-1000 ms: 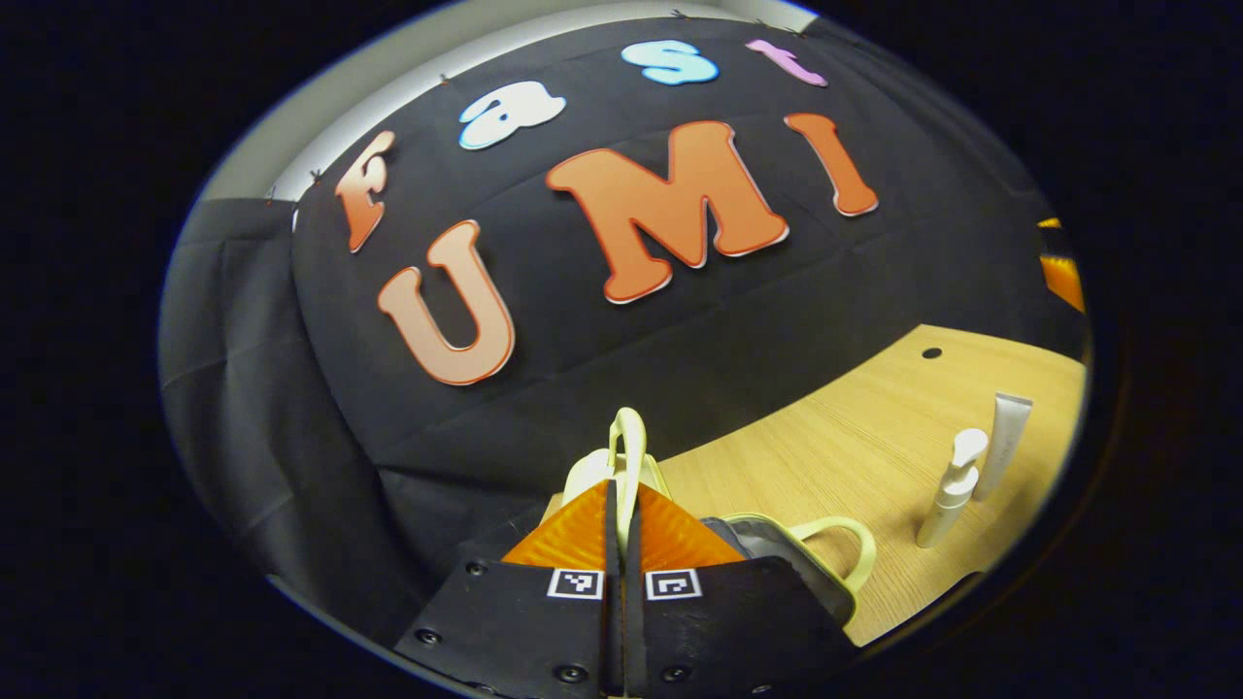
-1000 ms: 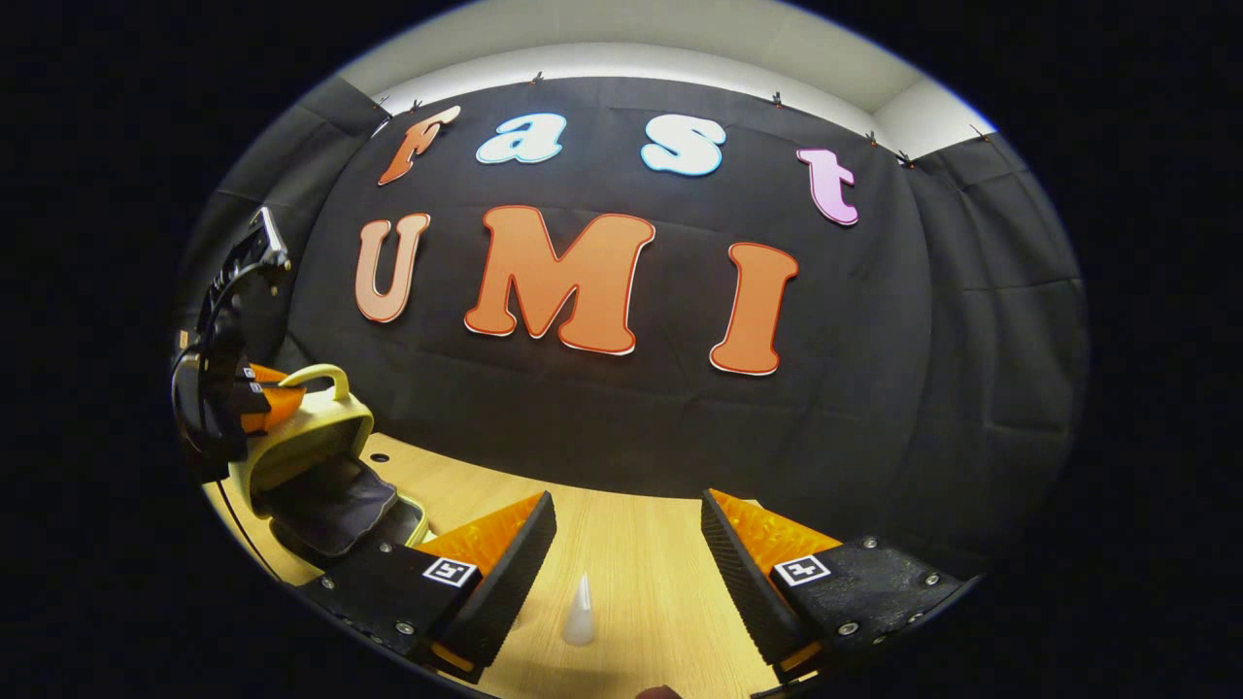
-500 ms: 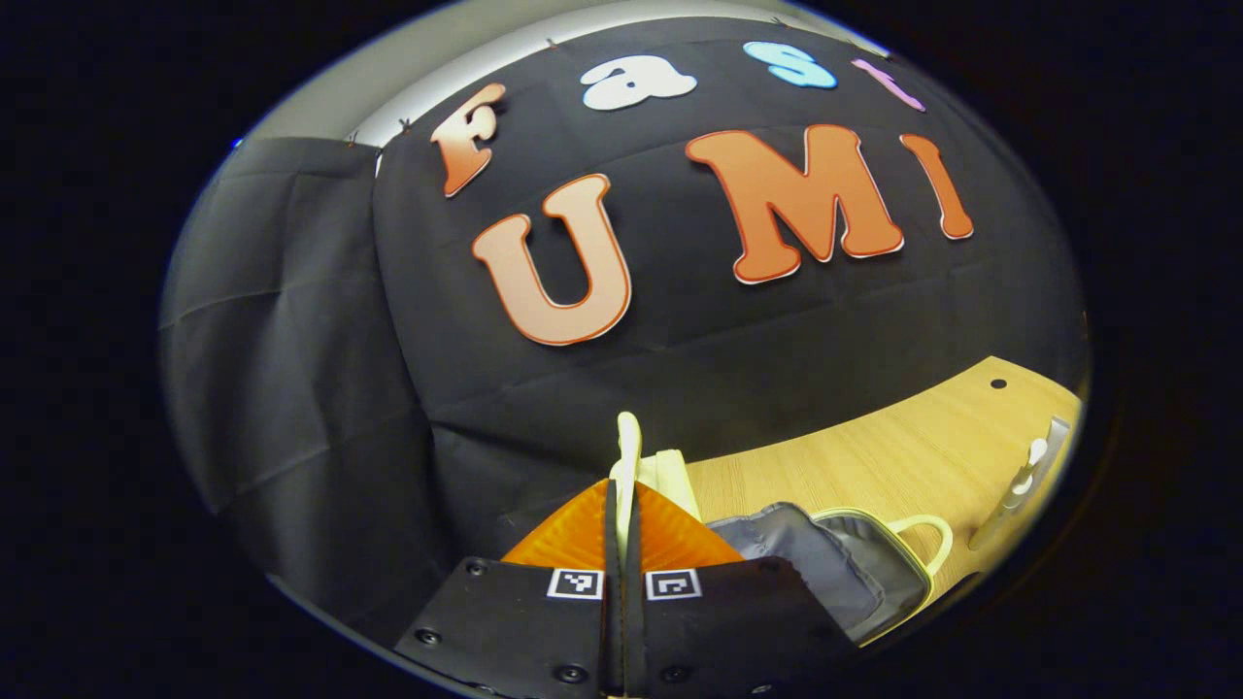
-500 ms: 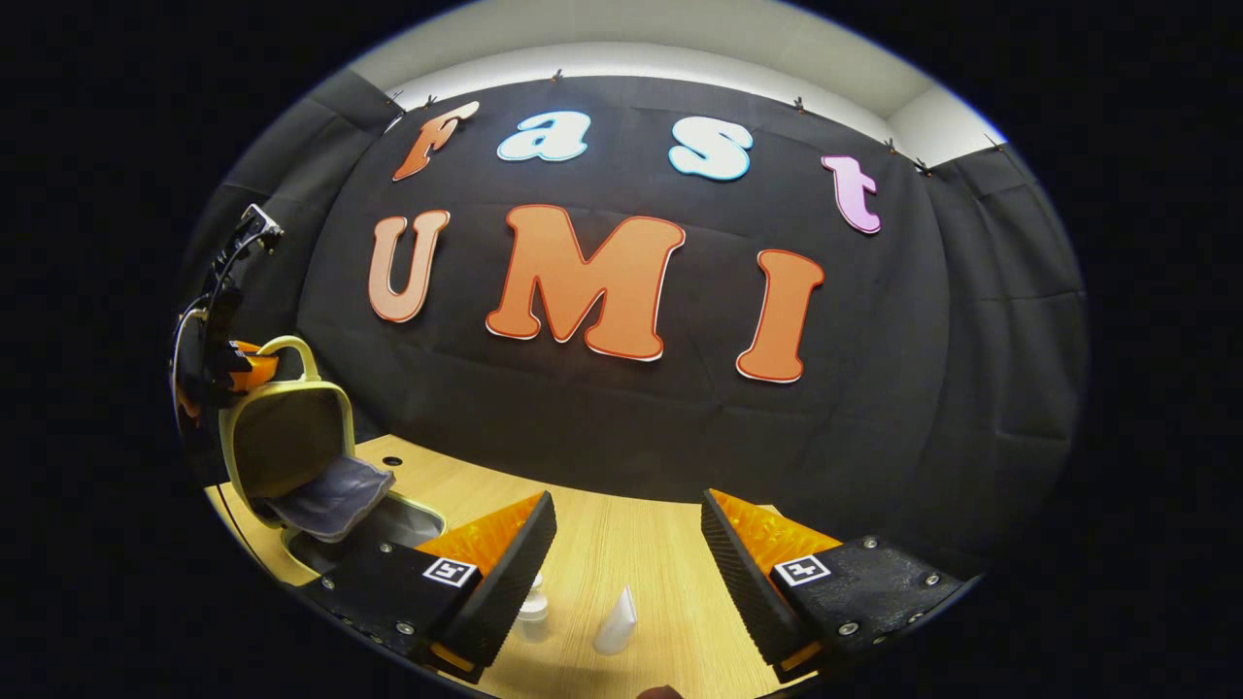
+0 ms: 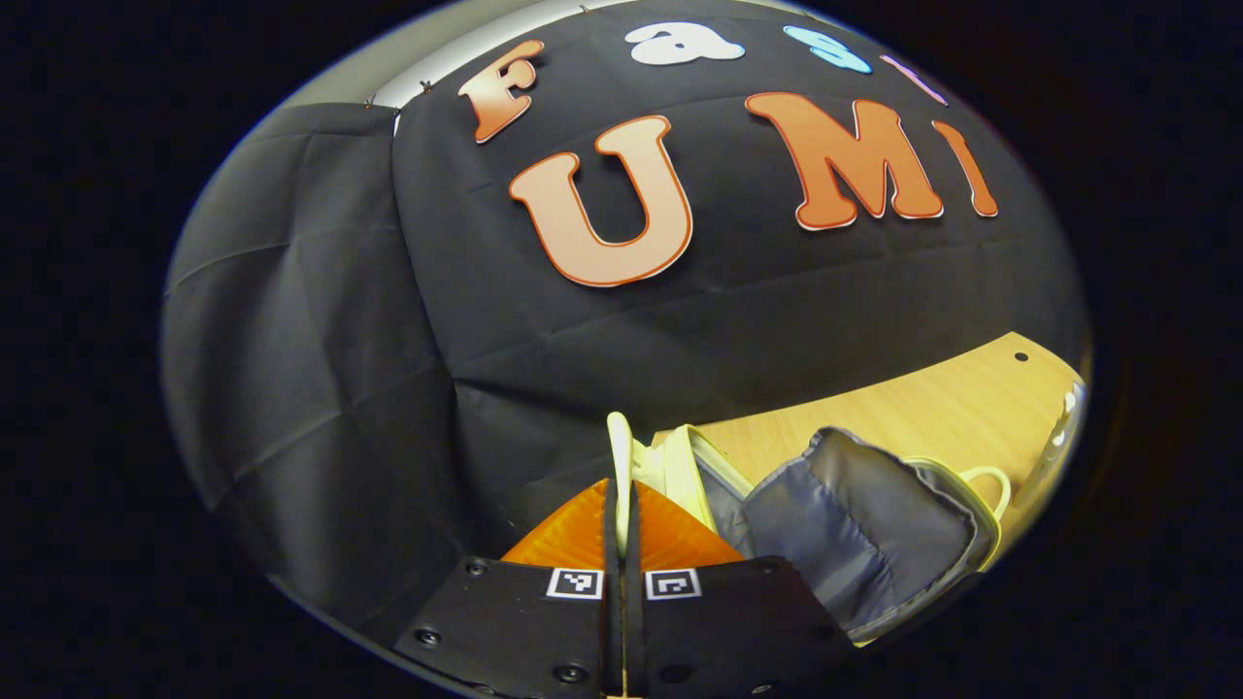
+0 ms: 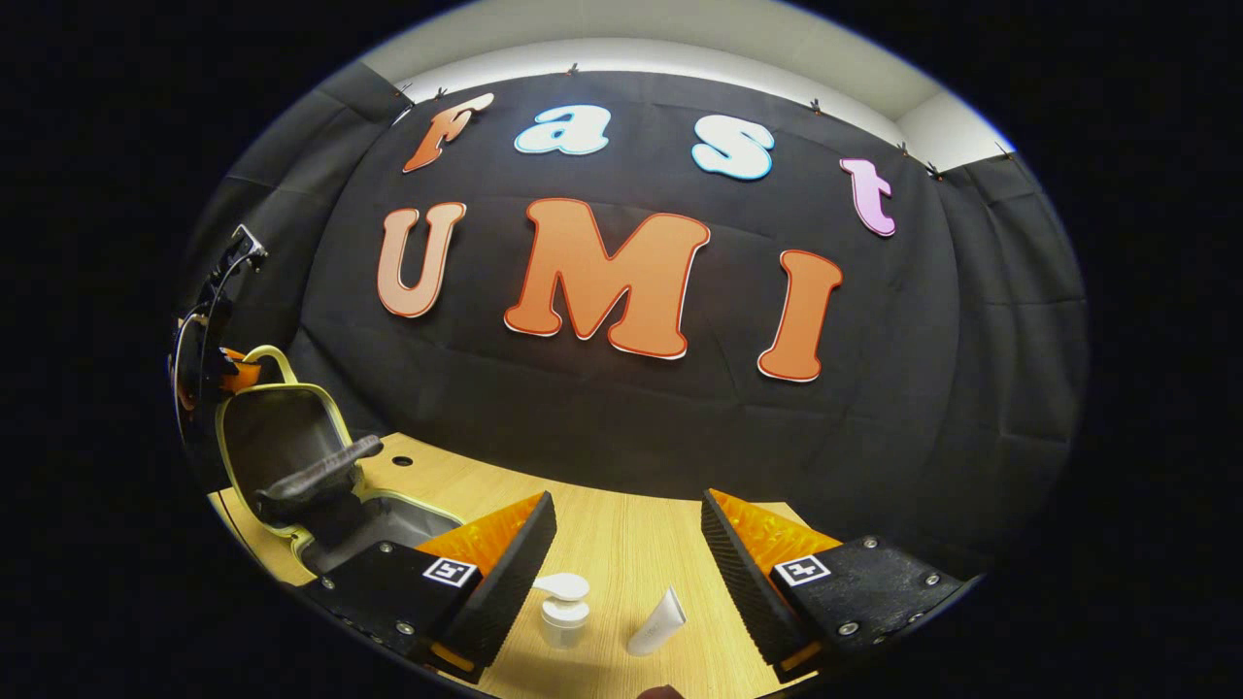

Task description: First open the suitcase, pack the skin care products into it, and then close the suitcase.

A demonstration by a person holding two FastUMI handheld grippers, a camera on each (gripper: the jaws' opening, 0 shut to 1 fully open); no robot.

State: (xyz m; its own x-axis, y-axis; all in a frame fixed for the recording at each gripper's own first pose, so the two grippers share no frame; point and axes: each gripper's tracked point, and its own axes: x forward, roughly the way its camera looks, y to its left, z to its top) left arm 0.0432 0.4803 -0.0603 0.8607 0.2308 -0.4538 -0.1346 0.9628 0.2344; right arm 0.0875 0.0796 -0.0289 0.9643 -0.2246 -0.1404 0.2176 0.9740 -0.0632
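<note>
A small pale-yellow suitcase [image 6: 254, 434] stands open at the table's left end, its lid raised nearly upright. My left gripper [image 5: 621, 488] is shut on the lid's yellow handle [image 5: 619, 445]; it appears from afar as the left gripper [image 6: 225, 367] at the lid's top. The grey lining flap [image 5: 856, 524] hangs out from the lid over the grey-lined base [image 6: 388, 519]. My right gripper [image 6: 629, 516] is open above a white pump bottle [image 6: 563, 608] and a white tube [image 6: 657, 621], touching neither.
The wooden table [image 6: 621, 544] has a small round hole [image 6: 401, 460] near the suitcase. A second yellow handle [image 5: 986, 481] sits on the base's edge. The black cloth wall runs close behind the table.
The left gripper has swung the lid further up and back by its handle, and the lining flap has lifted. The pump bottle and tube have come further into sight between the right fingers.
</note>
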